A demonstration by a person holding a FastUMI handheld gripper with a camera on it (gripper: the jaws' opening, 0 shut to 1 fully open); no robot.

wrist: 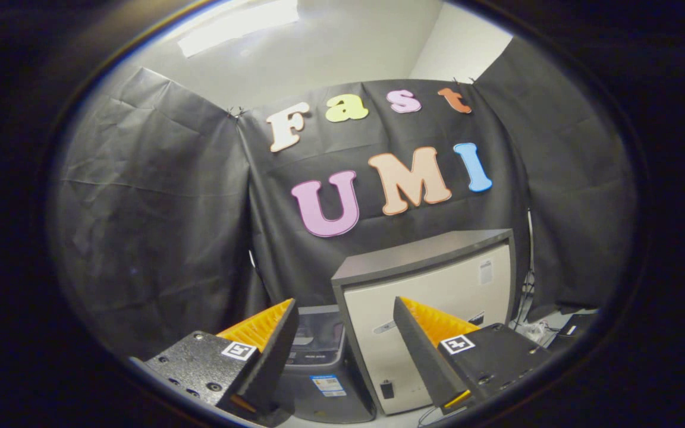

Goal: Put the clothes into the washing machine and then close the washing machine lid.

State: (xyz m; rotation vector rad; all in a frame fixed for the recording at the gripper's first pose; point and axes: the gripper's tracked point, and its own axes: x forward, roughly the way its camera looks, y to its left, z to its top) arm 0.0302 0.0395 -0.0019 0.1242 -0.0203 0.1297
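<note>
1. Gripper view: the tool is held level, aimed forward, fingers spread well apart with nothing gripped.
2. The washing machine is seen between and just beyond the fingers, beside a pale cabinet; black cloth wall behind.
3. Machine's lid state can't really be made out, its top being cut off by the fingers.

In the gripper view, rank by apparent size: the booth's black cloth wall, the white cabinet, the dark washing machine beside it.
1. Black cloth wall, by far the largest.
2. White cabinet.
3. Dark washing machine, partly hidden behind the fingers, so its rank below the cabinet is unsure.
The gripper is open, holding nothing.
</note>
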